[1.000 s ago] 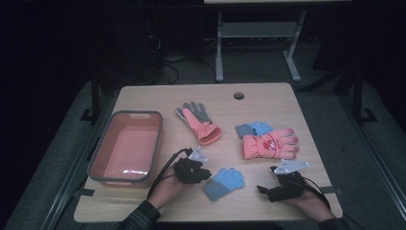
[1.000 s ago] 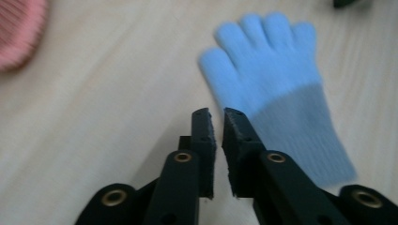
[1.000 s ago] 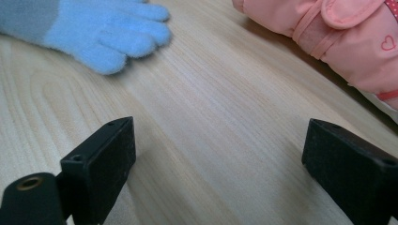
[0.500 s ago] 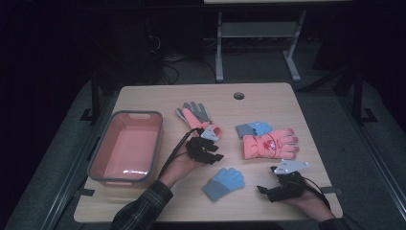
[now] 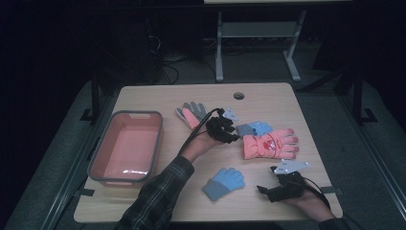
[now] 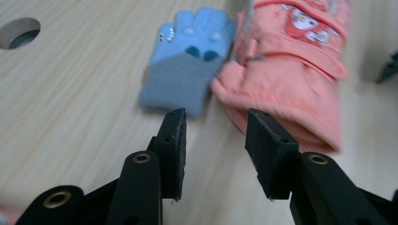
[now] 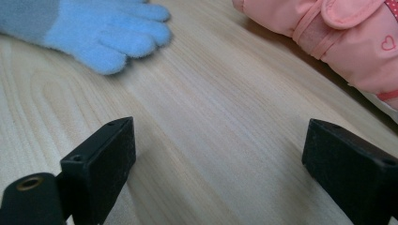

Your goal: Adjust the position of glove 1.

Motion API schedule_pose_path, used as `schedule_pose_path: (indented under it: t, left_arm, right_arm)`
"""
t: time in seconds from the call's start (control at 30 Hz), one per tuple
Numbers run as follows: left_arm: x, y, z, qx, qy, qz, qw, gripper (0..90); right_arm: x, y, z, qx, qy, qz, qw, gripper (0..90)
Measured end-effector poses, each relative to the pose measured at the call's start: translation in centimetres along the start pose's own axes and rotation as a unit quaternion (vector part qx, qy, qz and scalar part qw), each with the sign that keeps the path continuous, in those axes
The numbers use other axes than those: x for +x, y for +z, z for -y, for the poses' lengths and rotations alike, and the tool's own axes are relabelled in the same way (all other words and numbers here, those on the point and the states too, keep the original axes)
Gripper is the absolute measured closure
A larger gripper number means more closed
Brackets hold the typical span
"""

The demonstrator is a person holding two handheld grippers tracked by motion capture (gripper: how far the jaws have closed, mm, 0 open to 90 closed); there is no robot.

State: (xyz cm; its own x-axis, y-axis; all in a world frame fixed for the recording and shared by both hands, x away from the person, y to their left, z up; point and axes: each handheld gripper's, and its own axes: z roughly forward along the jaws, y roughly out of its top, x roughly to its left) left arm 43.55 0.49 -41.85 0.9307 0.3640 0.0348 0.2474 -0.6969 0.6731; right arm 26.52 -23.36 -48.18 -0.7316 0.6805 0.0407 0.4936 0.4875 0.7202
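Several gloves lie on the wooden table [image 5: 268, 100]. A grey and pink glove [image 5: 190, 113] is in the middle. A small blue and grey glove [image 5: 253, 128] touches a large pink glove [image 5: 270, 143] to the right of it. A light blue glove [image 5: 224, 182] lies near the front edge. My left gripper [image 5: 230, 130] is low over the table, open and holding nothing. In the left gripper view it [image 6: 216, 136] points at the small glove's grey cuff [image 6: 180, 89] and the pink glove [image 6: 286, 79]. My right gripper [image 5: 273, 183] rests front right, wide open [image 7: 216, 154] and holding nothing.
A pink tray [image 5: 103, 148] with a grey rim stands at the table's left side. A round hole [image 5: 238, 96] is cut near the far edge. In the right gripper view, the light blue glove [image 7: 94, 33] lies ahead left and the pink glove [image 7: 347, 42] ahead right.
My left gripper has moved from beside the light blue glove at the front, away across the table, to the small blue and grey glove. The right gripper has stayed put.
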Motion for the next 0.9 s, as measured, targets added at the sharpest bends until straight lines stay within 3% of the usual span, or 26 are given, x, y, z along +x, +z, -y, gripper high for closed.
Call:
schedule_pose_path:
  t: [0.13, 0.23, 0.4, 0.6, 0.73, 0.9]
  left_arm:
    - [1.1, 1.6, -1.1, 0.003, 0.005, -0.007, 1.0000, 58.5]
    - [1.9, 2.9, -1.7, 0.003, -0.007, -0.010, 0.9999, 59.0]
    - [2.5, 4.9, -2.4, 0.023, 0.004, -0.007, 0.9997, 59.8]
    - [2.3, 6.3, -3.3, 0.028, 0.002, -0.009, 0.9996, 59.1]
    - [2.2, 7.4, -3.6, 0.044, 0.003, -0.010, 0.9990, 59.5]
    - [2.3, 8.0, -3.5, 0.049, -0.005, -0.014, 0.9987, 68.7]
  right_arm:
    - [0.0, 0.0, 0.0, 0.001, -0.001, 0.001, 1.0000, 9.3]
    - [0.0, 0.0, 0.0, 0.003, 0.001, 0.000, 1.0000, 9.3]
    - [0.0, 0.0, 0.0, 0.002, 0.001, 0.000, 1.0000, 9.2]
    - [0.0, 0.0, 0.0, 0.002, 0.000, 0.000, 1.0000, 9.2]
    - [0.0, 0.0, 0.0, 0.002, 0.000, 0.000, 1.0000, 9.2]
    - [0.0, 0.0, 0.0, 0.002, 0.000, 0.000, 1.0000, 9.2]
